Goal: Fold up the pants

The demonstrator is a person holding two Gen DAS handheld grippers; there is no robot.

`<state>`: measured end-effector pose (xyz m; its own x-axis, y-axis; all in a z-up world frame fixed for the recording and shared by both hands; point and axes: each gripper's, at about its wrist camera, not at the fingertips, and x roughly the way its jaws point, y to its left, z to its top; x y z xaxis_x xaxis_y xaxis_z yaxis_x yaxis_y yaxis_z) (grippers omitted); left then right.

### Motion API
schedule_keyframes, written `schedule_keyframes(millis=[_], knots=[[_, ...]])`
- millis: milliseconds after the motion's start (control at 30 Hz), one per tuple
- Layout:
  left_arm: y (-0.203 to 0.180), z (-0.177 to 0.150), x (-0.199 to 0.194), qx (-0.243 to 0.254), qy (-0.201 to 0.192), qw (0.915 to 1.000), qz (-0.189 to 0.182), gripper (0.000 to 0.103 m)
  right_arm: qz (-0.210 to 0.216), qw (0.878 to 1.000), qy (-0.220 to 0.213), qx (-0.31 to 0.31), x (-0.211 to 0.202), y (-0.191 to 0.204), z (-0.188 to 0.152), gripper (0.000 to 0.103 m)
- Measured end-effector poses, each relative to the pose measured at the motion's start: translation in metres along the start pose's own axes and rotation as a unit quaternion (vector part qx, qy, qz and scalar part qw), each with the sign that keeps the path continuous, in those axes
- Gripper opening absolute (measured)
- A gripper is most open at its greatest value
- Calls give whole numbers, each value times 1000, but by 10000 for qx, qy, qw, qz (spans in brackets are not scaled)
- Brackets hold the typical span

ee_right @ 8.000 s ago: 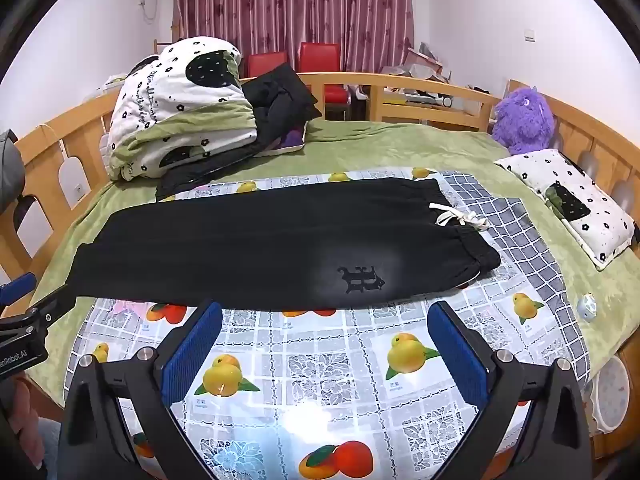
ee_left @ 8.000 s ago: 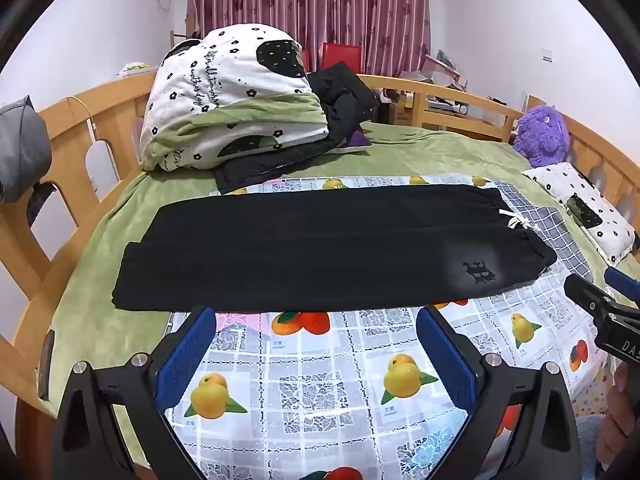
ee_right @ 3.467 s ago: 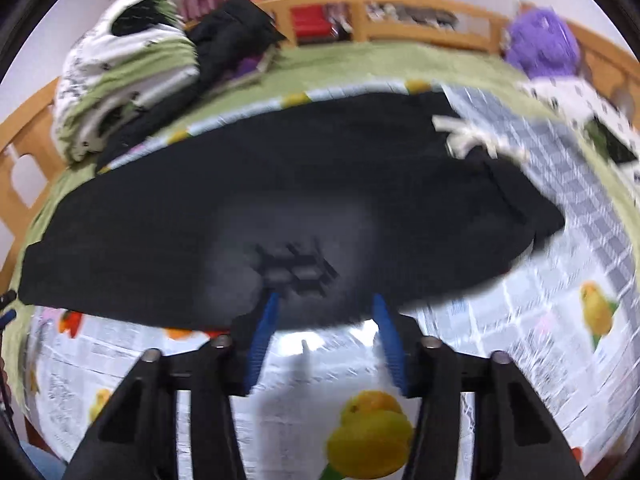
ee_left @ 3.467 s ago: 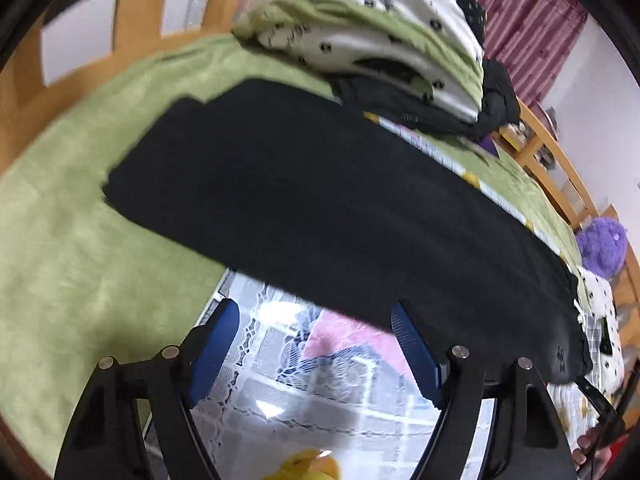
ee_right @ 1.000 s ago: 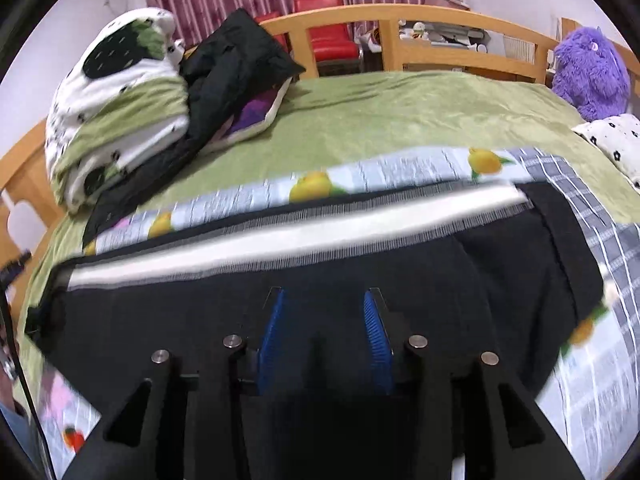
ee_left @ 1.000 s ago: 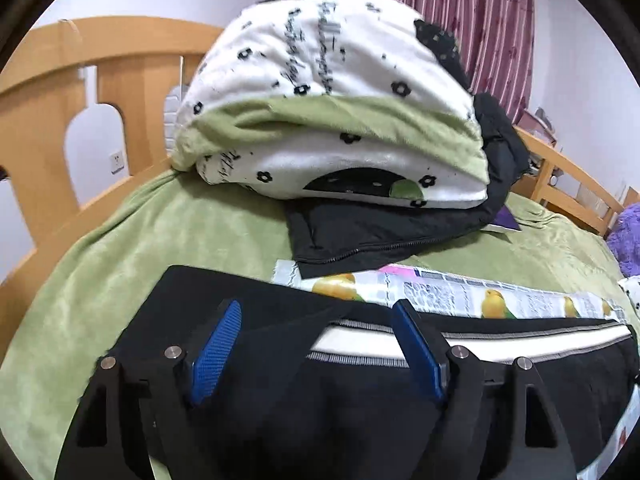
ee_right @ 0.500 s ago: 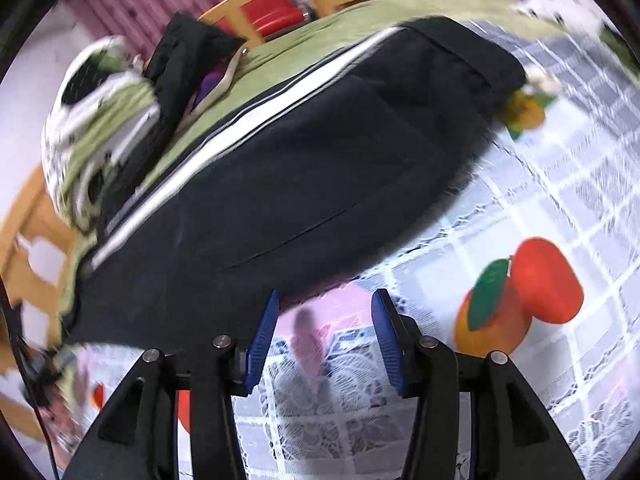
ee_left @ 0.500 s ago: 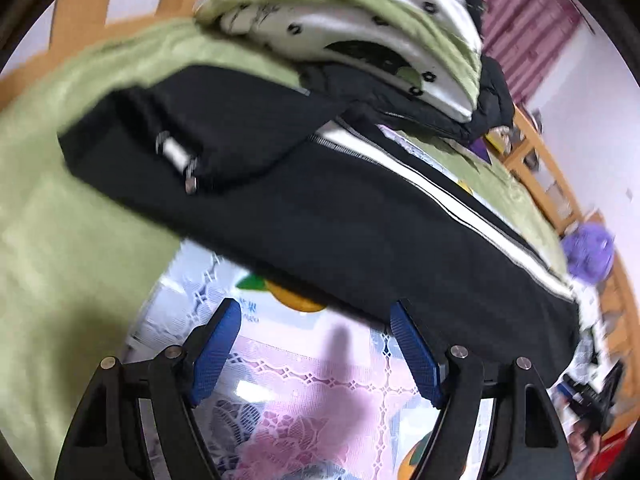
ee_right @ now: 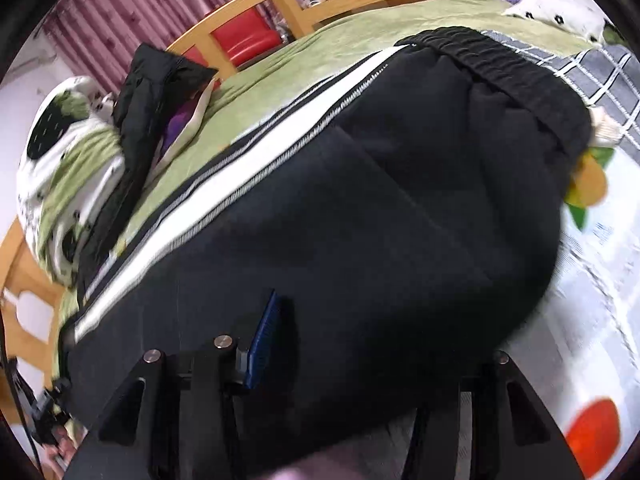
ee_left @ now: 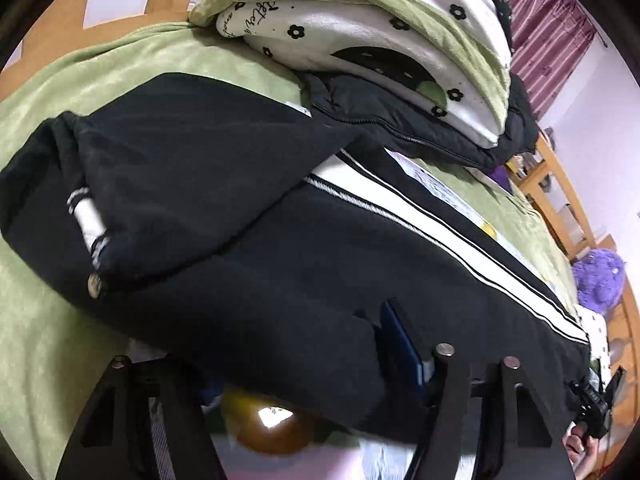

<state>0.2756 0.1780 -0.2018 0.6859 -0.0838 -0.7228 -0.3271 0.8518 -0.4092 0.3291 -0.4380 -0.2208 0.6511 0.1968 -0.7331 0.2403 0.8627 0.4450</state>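
Pants (ee_left: 320, 264), black with white side stripe, folded lengthwise on bed (ee_left: 132, 56), long axis running left to right. Near edge lies between both jaws. Left hand-held gripper (ee_left: 304, 352) closing on cuff-end fabric; right hand-held gripper (ee_right: 360, 344) half-spread over waistband-end edge, grip uncertain.

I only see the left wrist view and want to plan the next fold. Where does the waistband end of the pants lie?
Observer: In the right wrist view, the elastic waistband of the pants lies beside a grey checked cloth.
Operator: Is the right claw at the fabric?
Observer: The pants' near edge sits between the right claw's fingers. One blue pad shows, and fabric covers the other.
Operator: Anything behind the bed?
Observer: Red chairs stand beyond the wooden rail.
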Motion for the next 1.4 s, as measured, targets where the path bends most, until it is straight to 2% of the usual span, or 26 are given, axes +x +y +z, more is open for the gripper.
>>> schedule_keyframes(millis=[33, 67, 100, 200, 300, 400, 600, 733, 833, 933, 1000, 1067, 1167, 1267, 1400], knots=[[-1, 2, 1, 9, -32, 10000, 84, 54, -27, 10000, -34, 51, 3, 1, 3, 37], [-3, 2, 2, 98, -19, 9996, 257, 42, -160, 9998, -55, 60, 6, 1, 5, 17], [-5, 2, 3, 226, 45, 9991, 358, 32, -169, 9998, -30, 78, 9, 3, 7, 16], [-6, -4, -7, 380, 160, 9985, 365, 19, -38, 9991, -122, 400, -2, -4, 2, 13], [-1, -13, -34, 363, 180, 9991, 155, 16, 95, 9979, -176, 612, -24, -9, -8, 12], [0, -28, -60, 366, 295, 9989, 58, 15, 63, 9986, -130, 509, -57, -15, -25, 12], [-13, -83, -111, 1040, 670, 9923, 54, 15, -71, 9997, -91, 215, -142, -36, -66, 12], [-14, -118, -136, 1172, 901, 9890, -40, 16, -149, 9996, -63, 231, -188, -68, -102, 12], [-14, -137, -148, 1288, 1018, 9864, -50, 17, -151, 9993, 16, 339, -217, -95, -128, 13], [-10, -150, -157, 1313, 1106, 9851, 48, 25, -139, 9987, 247, 416, -222, -113, -144, 18], [-7, -156, -166, 1331, 1166, 9840, 187, 38, -168, 9985, 404, 315, -230, -122, -154, 22], [-8, -162, -182, 1549, 1069, 9817, 306, 43, -201, 9990, 360, 171, -244, -126, -163, 24], [-4, -165, -205, 1757, 782, 9798, 551, 67, -370, 9992, 120, -68, -266, -132, -171, 31], [-2, -160, -218, 1784, 599, 9800, 647, 67, -483, 9987, -70, -117, -275, -138, -168, 33], [-4, -152, -221, 1720, 522, 9811, 716, 67, -581, 9974, -325, 264, -286, -167, -161, 34]])
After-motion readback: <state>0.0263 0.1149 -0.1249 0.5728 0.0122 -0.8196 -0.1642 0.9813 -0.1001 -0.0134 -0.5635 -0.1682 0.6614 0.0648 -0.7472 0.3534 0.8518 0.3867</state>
